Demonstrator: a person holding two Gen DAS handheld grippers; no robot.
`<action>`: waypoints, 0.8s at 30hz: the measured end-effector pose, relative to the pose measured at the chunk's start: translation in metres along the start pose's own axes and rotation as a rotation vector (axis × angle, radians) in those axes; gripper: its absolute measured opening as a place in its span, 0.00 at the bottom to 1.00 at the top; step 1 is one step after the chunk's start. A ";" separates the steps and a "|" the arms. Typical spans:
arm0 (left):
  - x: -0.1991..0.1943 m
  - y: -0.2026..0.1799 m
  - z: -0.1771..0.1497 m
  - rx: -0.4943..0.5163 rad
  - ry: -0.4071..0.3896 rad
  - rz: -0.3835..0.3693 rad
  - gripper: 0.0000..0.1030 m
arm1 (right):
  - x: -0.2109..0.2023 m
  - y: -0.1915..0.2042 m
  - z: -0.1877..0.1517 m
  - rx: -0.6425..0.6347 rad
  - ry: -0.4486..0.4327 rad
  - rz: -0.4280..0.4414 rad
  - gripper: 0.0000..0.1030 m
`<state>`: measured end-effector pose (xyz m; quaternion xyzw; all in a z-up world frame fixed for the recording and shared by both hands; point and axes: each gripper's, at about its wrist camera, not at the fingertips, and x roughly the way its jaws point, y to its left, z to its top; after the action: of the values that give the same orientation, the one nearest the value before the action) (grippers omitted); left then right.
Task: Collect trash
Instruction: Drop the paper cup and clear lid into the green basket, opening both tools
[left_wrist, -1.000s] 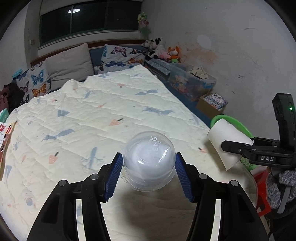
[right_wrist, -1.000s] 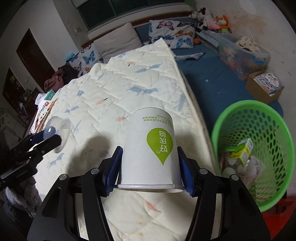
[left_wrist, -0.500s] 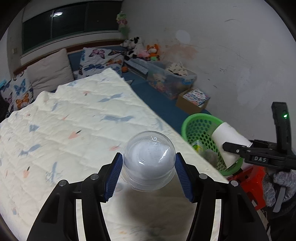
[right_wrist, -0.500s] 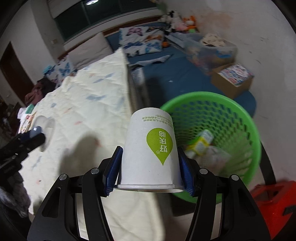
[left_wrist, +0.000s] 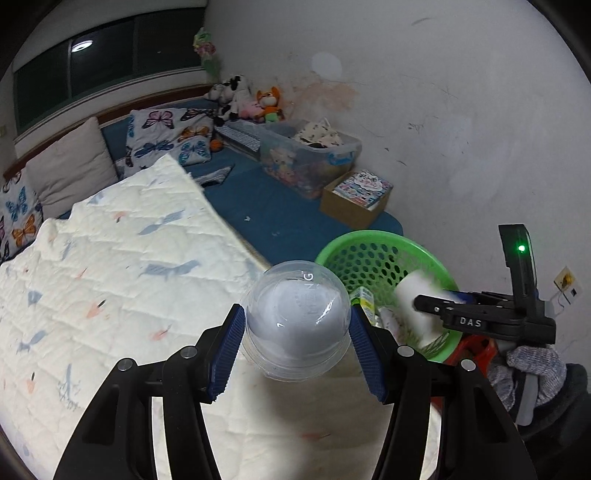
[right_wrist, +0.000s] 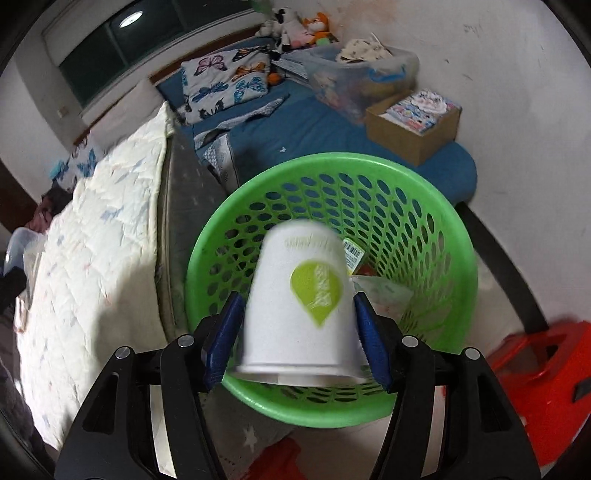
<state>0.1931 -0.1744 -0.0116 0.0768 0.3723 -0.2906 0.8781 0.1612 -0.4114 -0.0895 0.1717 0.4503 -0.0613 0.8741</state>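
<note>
My left gripper (left_wrist: 296, 318) is shut on a clear domed plastic cup (left_wrist: 295, 332), held over the bed's edge just left of the green basket (left_wrist: 369, 236). My right gripper (right_wrist: 297, 326) hangs over the green basket (right_wrist: 332, 158), pointing down into it. Its jaws are opening, and the white paper cup (right_wrist: 295, 306) with a green drop logo sits blurred between them with small gaps at the pads. In the left wrist view the same paper cup (left_wrist: 413, 295) shows above the basket at the right gripper (left_wrist: 439, 308). A carton and wrappers lie inside the basket.
The quilted bed (left_wrist: 110, 266) fills the left, its mattress edge next to the basket. A red stool (right_wrist: 546, 387) stands right of the basket. A cardboard box (right_wrist: 413, 122), a clear storage bin (left_wrist: 310, 158), butterfly pillows and soft toys line the far wall on a blue mat.
Both grippers swung right from over the bed toward the basket. The right one now hangs above the basket, and the paper cup has come loose and blurred between its jaws.
</note>
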 end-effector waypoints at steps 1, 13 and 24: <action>0.003 -0.005 0.003 0.006 0.004 -0.006 0.54 | 0.000 -0.003 0.000 0.007 0.001 0.003 0.63; 0.044 -0.059 0.019 0.074 0.057 -0.070 0.55 | -0.035 -0.025 -0.010 0.006 -0.052 0.000 0.66; 0.087 -0.102 0.015 0.100 0.154 -0.125 0.55 | -0.066 -0.053 -0.020 0.022 -0.108 -0.055 0.66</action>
<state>0.1928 -0.3027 -0.0533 0.1195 0.4279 -0.3561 0.8221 0.0932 -0.4575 -0.0595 0.1654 0.4062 -0.0997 0.8932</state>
